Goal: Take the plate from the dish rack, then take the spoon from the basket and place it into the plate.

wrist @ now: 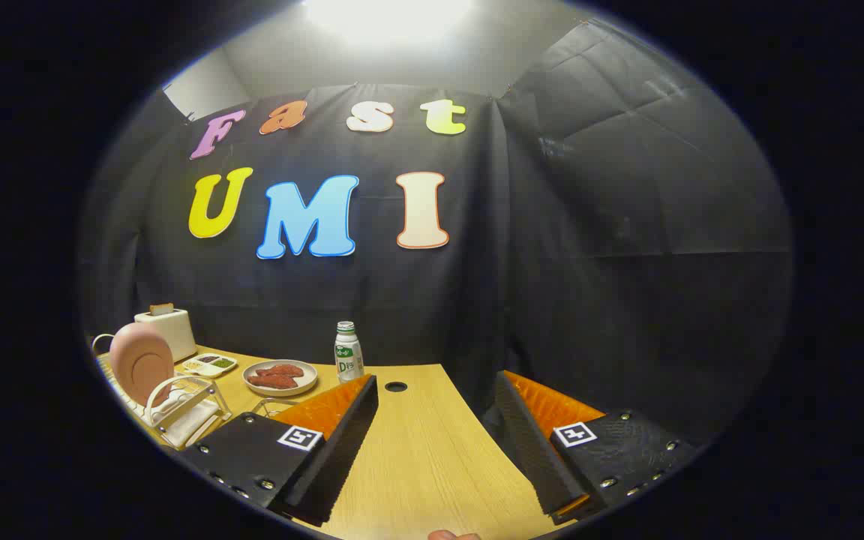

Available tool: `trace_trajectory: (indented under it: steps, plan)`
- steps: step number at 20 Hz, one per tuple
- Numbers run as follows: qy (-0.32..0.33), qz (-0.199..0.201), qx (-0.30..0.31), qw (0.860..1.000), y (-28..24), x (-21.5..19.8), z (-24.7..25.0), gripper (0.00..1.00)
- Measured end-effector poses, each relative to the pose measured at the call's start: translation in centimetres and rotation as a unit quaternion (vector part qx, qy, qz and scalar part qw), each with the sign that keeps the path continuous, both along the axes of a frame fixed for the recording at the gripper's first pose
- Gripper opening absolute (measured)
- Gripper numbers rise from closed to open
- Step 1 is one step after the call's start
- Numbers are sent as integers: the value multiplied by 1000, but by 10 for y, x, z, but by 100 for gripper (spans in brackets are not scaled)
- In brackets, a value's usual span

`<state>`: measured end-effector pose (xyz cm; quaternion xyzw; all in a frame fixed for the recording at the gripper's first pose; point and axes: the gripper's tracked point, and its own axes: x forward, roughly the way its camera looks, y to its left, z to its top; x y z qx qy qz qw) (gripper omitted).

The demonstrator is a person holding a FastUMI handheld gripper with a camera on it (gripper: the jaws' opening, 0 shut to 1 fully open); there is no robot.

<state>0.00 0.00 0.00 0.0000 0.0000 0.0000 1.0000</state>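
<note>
Booth w/ wooden table point(432, 457), dark cloth wall behind. Gripper point(436, 442) is held above the table, fingers spread wide apart, nothing between them. Plate point(141, 361), pink, is seen upright on edge in the rack point(181, 409), well off to the left of the gripper and beyond its left finger. Behind the rack: toaster point(167, 330). Right of the rack: small tray point(209, 365), dish w/ food point(280, 376), then bottle point(348, 352). Basket & spoon can't be made out. Plate is judged stiff, smooth, prob. slippery, breakable if ceramic; best taken by the upper rim, pinched face-to-back, lifted straight up out of the slot.
</note>
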Motion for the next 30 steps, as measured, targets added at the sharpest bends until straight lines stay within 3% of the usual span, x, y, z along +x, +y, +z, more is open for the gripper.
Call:
trace_trajectory:
  steps: [6,14,21,25,30]
  plan:
    - [31,13,15,999,47,-63,38,96]
    - [21,92,61,994,158,-96,108,96]
    - [60,187,58,979,261,-81,125,97]
    - [124,241,60,961,320,-65,109,97]
    - [223,271,55,935,372,-34,71,97]
